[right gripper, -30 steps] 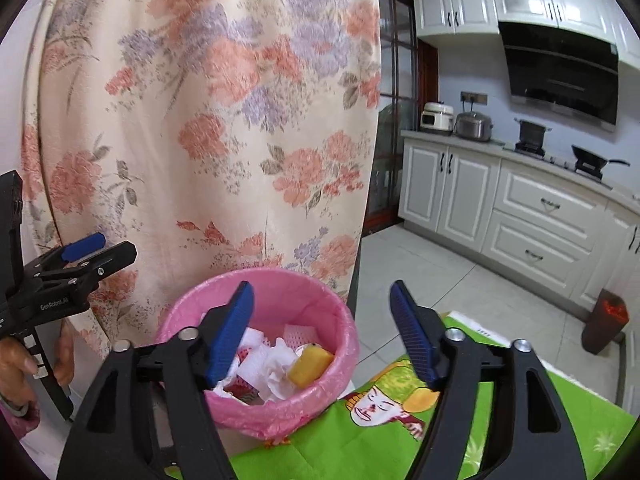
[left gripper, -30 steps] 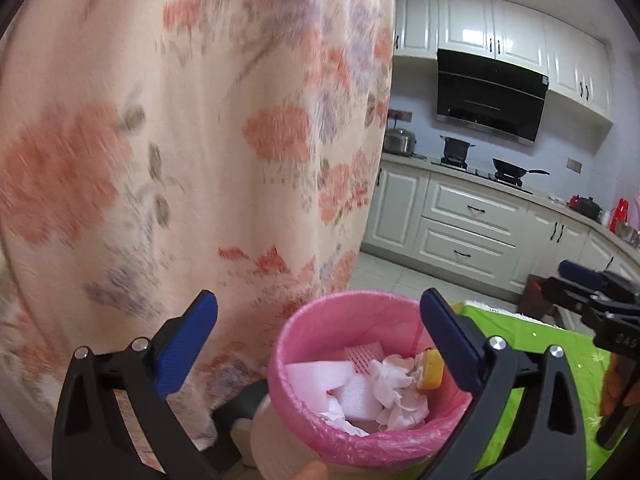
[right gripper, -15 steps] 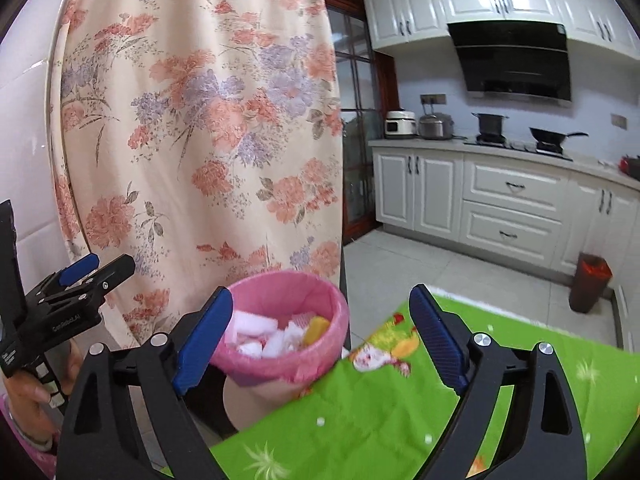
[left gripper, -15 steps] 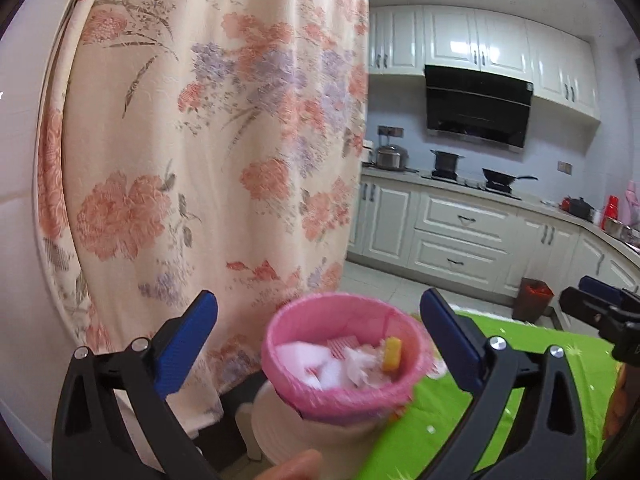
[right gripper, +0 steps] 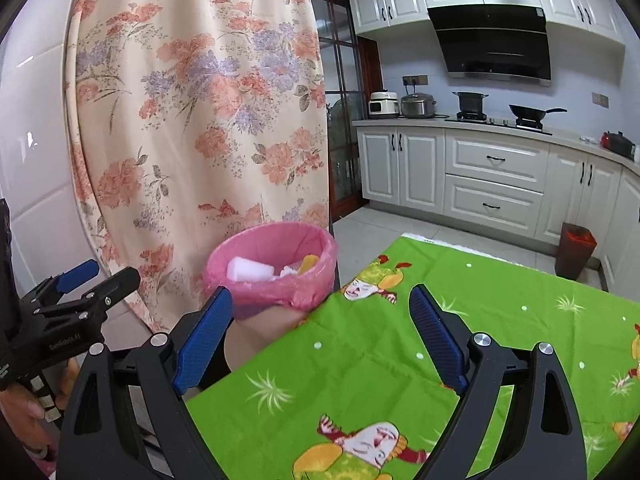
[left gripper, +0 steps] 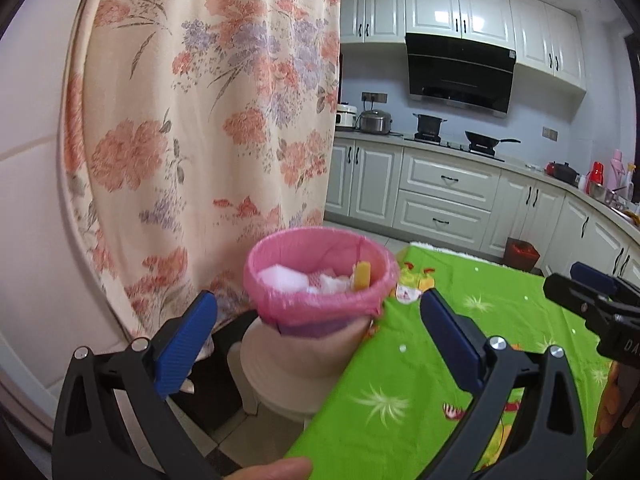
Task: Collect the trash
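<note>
Bin (left gripper: 320,280): sitting frame ctr, pink liner, trash inside, at worktop (left gripper: 420,380) edge.
L claw (left gripper: 320,344): gaping wide, holding nothing.
R claw (right gripper: 320,336): gaping wide, holding nothing.

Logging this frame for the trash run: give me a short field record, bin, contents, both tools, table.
bin: pink-lined bin, upright at the table's edge, beside the floral curtain
contents: white foam block, crumpled white paper, yellow piece
left tool: left tool open, holding nothing
right tool: right tool open, holding nothing
table: green cartoon tablecloth; no loose trash visible on it
</note>
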{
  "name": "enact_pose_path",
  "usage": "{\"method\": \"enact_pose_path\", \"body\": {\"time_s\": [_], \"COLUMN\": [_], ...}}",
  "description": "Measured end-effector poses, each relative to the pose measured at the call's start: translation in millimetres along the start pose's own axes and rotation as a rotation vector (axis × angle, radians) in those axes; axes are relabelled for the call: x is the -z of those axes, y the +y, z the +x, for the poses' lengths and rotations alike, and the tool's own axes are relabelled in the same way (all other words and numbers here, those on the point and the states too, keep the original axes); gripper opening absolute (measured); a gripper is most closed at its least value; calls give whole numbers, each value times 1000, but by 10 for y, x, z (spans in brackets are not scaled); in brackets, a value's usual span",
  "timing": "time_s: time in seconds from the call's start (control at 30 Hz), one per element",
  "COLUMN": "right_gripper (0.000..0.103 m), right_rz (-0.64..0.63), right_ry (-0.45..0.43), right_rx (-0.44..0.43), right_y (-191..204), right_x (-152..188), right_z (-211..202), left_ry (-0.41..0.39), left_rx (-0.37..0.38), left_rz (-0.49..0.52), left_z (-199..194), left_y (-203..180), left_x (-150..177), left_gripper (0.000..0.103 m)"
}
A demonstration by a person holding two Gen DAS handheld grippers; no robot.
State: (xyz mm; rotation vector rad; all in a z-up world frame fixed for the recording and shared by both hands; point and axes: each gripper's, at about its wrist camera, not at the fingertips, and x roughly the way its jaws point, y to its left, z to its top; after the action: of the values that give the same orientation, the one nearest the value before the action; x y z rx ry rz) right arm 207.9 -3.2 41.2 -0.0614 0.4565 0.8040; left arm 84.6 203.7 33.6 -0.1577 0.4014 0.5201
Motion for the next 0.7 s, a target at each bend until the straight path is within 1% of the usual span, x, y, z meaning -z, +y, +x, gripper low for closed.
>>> {"method": "enact_pose_path", "body": {"time_s": [0.2,0.33,0.7], "right_gripper": [84,84,84], "right_rz": [-38,-40,-40], "right_ry": [0,1,-8], "right_rx": [20,15,43], "right_y": [33,37,-8], "right_x": [155,231,353], "right_z": [-142,-205,-306], "left_ry": [15,10,-17], "left_rx": [-18,-28,-34], "left_rz": [-20,-4,19], "left_z": [-159,-259,-402], "left_y": [-10,-61,-126], "left_x": [145,211,257], "left_gripper": [98,98,98]}}
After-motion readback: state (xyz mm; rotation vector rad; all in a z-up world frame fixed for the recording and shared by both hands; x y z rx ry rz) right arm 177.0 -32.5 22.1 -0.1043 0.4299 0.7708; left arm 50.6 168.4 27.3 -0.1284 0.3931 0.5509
